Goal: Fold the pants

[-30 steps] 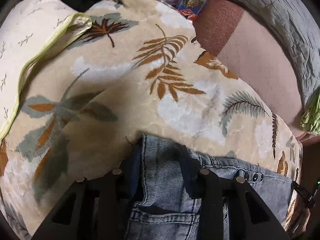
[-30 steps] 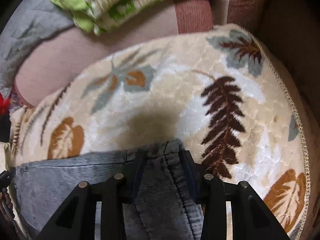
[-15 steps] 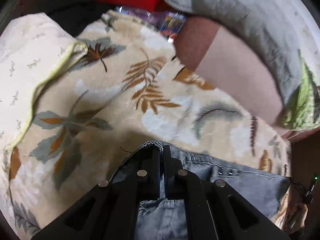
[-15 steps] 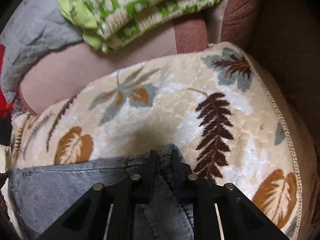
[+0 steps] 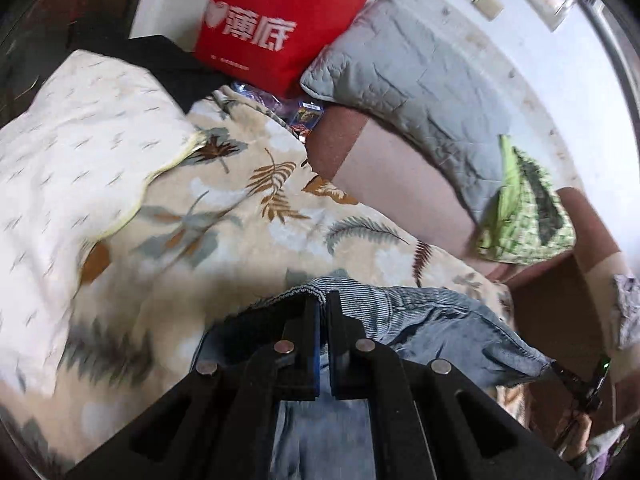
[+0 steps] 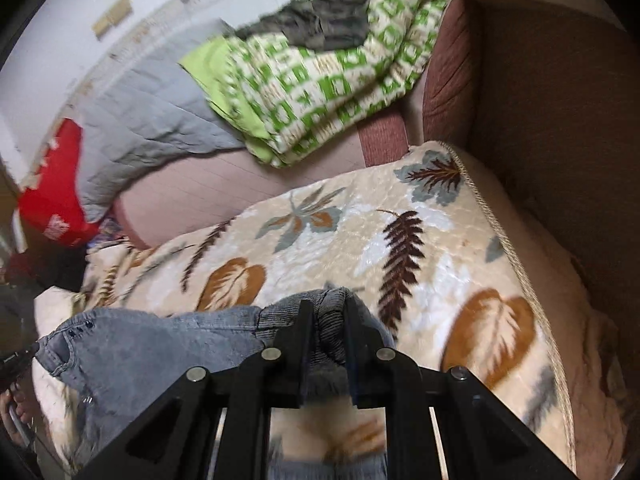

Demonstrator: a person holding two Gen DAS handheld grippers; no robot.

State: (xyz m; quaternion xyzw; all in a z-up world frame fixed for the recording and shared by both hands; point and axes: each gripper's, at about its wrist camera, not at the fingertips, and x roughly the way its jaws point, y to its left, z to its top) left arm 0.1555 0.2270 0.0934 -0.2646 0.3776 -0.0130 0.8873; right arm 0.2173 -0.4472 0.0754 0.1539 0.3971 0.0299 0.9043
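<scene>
Grippers in both hands pointed steeply downward over a leaf-patterned blanket (image 5: 248, 216), each clamped on the waistband of the blue-grey pants (image 5: 440, 320). In the left wrist view the left gripper (image 5: 323, 300) sat at lower centre, its two black fingers pressed nearly together with only a thin fold of ribbed denim pinched between them. In the right wrist view the right gripper (image 6: 326, 312) sat at lower centre too, its fingers a little farther apart and closed on a thicker bunch of waistband cloth. The pants hung from both grips, the waistband stretched between them and raised off the blanket, the legs trailing down out of the bottom of each frame.

A second earlier both pairs of jaws had stood apart around the waistband as it lay flat on the blanket; by half a second earlier they had closed onto the cloth. Since then both views had pulled back and tipped up. More of the room showed: a red bag (image 5: 280, 24) with white characters at the top of the left view, a grey quilted cushion (image 5: 420, 88) to its right, and a green-and-white checked throw (image 6: 320, 80) at the top of the right view. The pink-brown sofa back (image 6: 192, 192) also took up more of both frames, and the blanket had shrunk toward the lower half.
</scene>
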